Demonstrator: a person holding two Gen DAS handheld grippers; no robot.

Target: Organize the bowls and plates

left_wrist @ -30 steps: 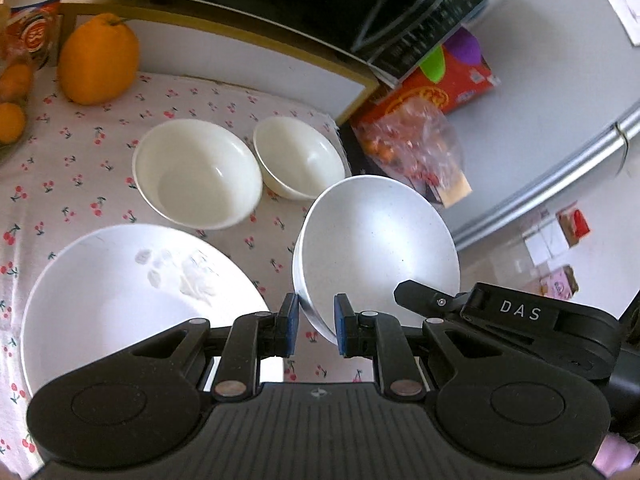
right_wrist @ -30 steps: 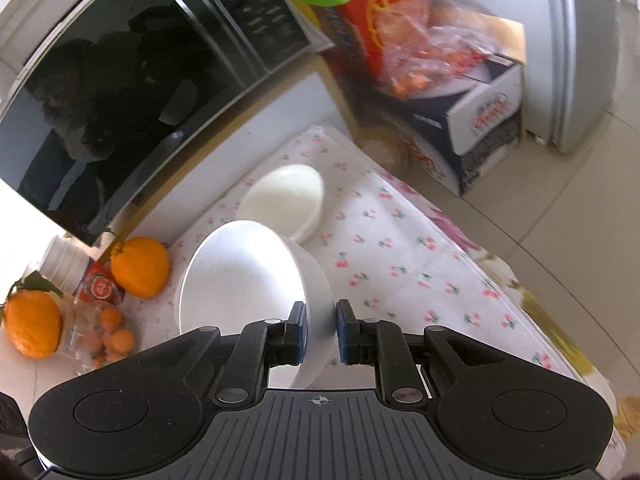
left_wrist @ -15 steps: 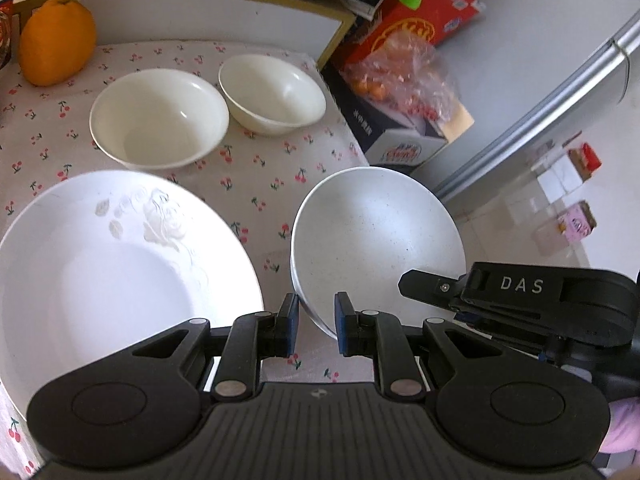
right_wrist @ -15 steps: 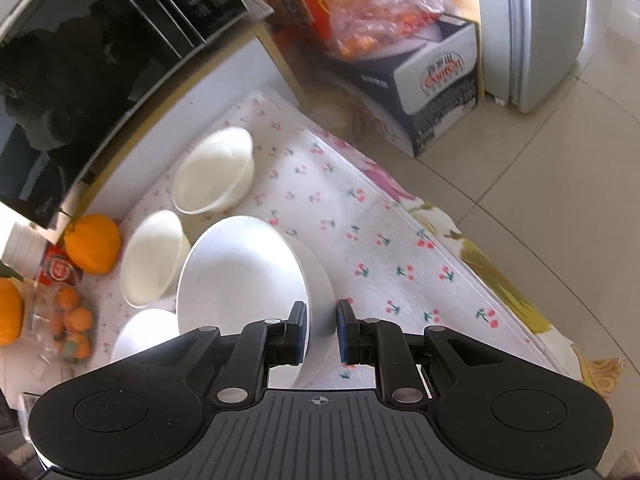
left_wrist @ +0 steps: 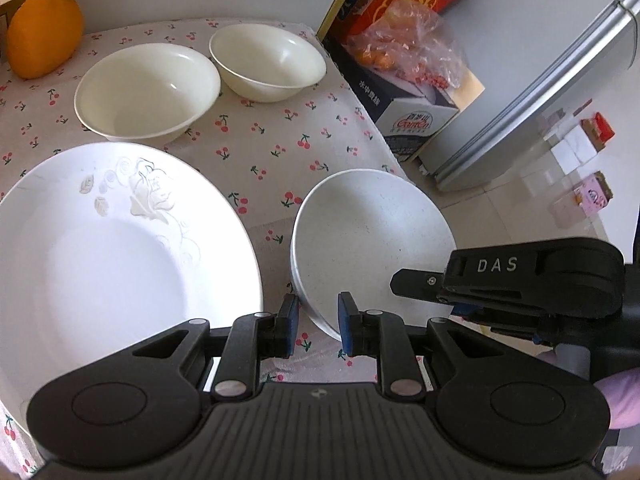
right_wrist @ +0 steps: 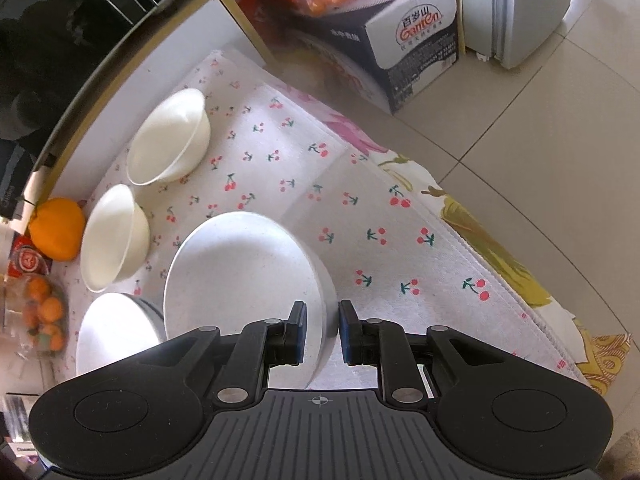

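Observation:
A speckled white bowl (left_wrist: 372,236) is held between both grippers above the cherry-print cloth (left_wrist: 272,136). My left gripper (left_wrist: 318,322) is shut on its near rim. My right gripper (right_wrist: 322,330) is shut on the opposite rim of the same bowl (right_wrist: 240,276), and its black body shows in the left wrist view (left_wrist: 520,280). A large white plate with an embossed rose (left_wrist: 112,248) lies to the left, also seen in the right wrist view (right_wrist: 112,332). Two cream bowls (left_wrist: 148,90) (left_wrist: 268,62) stand further back, apart from each other.
A large orange fruit (left_wrist: 44,36) sits at the back left by the microwave's base (left_wrist: 200,0). A cardboard box with a bag of fruit (left_wrist: 404,92) stands past the table's right edge. A grey fridge (left_wrist: 540,60) and tiled floor (right_wrist: 520,140) lie beyond. More oranges (right_wrist: 44,316) sit at the left.
Both grippers have pulled back and up with the speckled bowl. The plate and the two cream bowls now sit nearer the middle of the views; their places on the cloth are unchanged.

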